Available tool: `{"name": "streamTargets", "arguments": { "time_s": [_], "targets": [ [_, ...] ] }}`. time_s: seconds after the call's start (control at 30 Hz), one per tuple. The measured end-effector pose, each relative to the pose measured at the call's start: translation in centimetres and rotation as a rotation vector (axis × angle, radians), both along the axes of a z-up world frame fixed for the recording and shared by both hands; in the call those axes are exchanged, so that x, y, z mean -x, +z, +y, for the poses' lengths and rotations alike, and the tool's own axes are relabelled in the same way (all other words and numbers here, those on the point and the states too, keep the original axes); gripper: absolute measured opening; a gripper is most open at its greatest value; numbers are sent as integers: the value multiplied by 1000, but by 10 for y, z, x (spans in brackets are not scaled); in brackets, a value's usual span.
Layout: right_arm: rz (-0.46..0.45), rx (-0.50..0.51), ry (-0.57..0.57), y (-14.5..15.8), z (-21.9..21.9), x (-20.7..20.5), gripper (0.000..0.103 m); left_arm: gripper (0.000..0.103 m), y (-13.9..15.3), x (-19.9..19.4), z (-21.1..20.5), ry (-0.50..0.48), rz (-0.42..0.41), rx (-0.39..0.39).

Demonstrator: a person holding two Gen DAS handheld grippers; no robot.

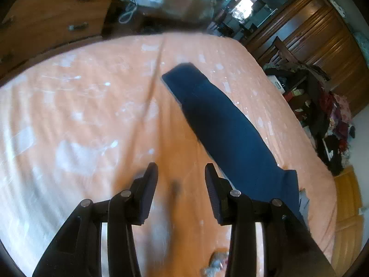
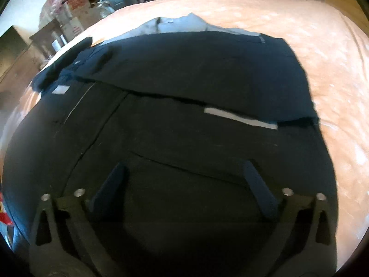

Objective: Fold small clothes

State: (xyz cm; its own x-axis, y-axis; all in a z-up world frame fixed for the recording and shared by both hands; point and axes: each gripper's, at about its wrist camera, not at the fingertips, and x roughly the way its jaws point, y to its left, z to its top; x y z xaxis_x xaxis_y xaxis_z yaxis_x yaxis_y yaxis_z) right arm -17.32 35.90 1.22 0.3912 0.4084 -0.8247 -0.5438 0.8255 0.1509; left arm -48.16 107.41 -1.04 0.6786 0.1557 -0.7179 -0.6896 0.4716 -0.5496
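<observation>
garment: dark, flat on orange bed, fills centre of right view; a long strip runs centre to lower right in left view | left gripper: spread, empty, over bare bed | right gripper: spread wide, empty, above cloth | handling: soft, light, limp; likely best pinched at an edge or corner

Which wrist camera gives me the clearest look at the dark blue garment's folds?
The right wrist view: the dark blue garment fills it, overlapping folds and pale labels visible. The left wrist view shows only a narrow, blurred strip on the orange bedspread.
</observation>
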Motion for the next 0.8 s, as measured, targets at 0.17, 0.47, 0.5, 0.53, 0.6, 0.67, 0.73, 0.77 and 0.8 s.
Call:
{"name": "streamTargets", "arguments": {
  "time_s": [0.17, 0.47, 0.5, 0.53, 0.6, 0.67, 0.73, 0.77, 0.8],
  "targets": [
    [13, -14, 3, -1, 3, -1, 103, 55, -9, -34, 28, -15, -37, 49],
    [2, -28, 0, -3, 3, 1, 103, 56, -33, -89, 45, -2, -9, 42],
    [1, -28, 0, -3, 3, 1, 103, 55, -33, -94, 47, -5, -7, 33],
    [1, -28, 0, -3, 3, 1, 103, 54, -33, -97, 48, -7, -4, 28],
    [1, -28, 0, -4, 3, 1, 103, 28, -31, -103, 50, -22, 2, 10],
    [-1, -27, -1, -3, 3, 1, 103, 5, -18, -110, 43, -49, -24, -11],
    [-2, -29, -2, -4, 3, 1, 103, 3, 16, -122, 15, -134, -89, -82],
    [-2, -31, -3, -4, 3, 1, 103, 3, 36, -130, -7, -196, -123, -127],
    [-3, -35, -3, -4, 3, 1, 103, 3, 60, -139, -39, -281, -166, -180]
  ]
}}
